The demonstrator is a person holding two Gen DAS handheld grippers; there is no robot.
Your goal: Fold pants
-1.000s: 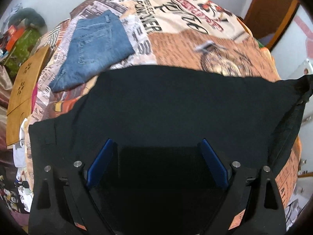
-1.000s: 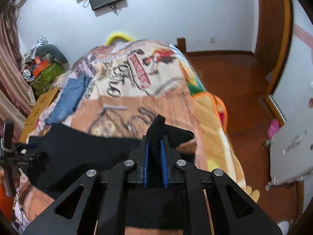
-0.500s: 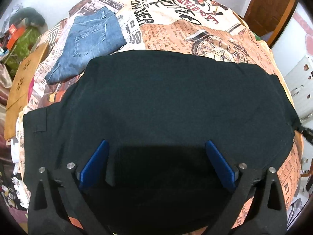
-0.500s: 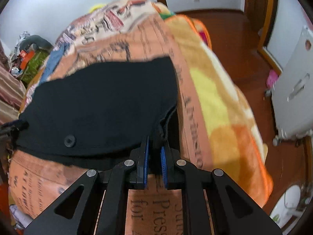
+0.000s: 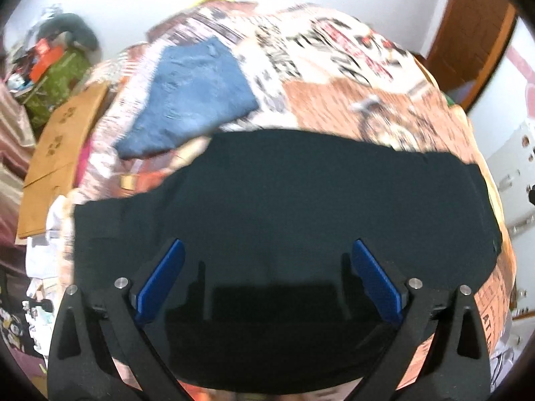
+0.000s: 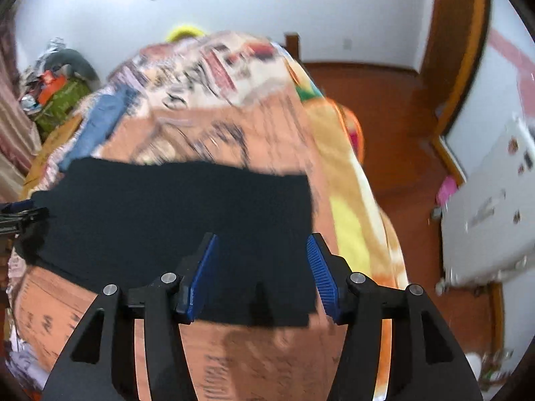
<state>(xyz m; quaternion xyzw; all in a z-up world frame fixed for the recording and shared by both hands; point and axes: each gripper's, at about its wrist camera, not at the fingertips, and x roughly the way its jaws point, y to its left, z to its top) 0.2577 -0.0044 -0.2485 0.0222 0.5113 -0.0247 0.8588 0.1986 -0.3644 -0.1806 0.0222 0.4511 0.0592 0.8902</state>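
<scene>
The black pants (image 5: 301, 207) lie flat across the patterned bedspread (image 5: 334, 67), folded into a wide band. My left gripper (image 5: 265, 250) is open and empty, hovering over the pants' near edge. In the right wrist view the pants (image 6: 187, 214) stretch to the left, with their right end under my right gripper (image 6: 262, 244), which is open and empty above the cloth. The left gripper's tip (image 6: 20, 217) shows at the left edge of that view. Both views are motion-blurred.
Folded blue jeans (image 5: 194, 97) lie on the bed beyond the black pants. A cardboard box (image 5: 57, 153) and clutter (image 5: 50, 67) stand left of the bed. A white appliance (image 6: 491, 220) and wooden floor (image 6: 384, 100) are to the right.
My right gripper has let go of the pants' corner and opened. The pants now lie flat on the bed. Both grippers have lifted and tilted back from the cloth.
</scene>
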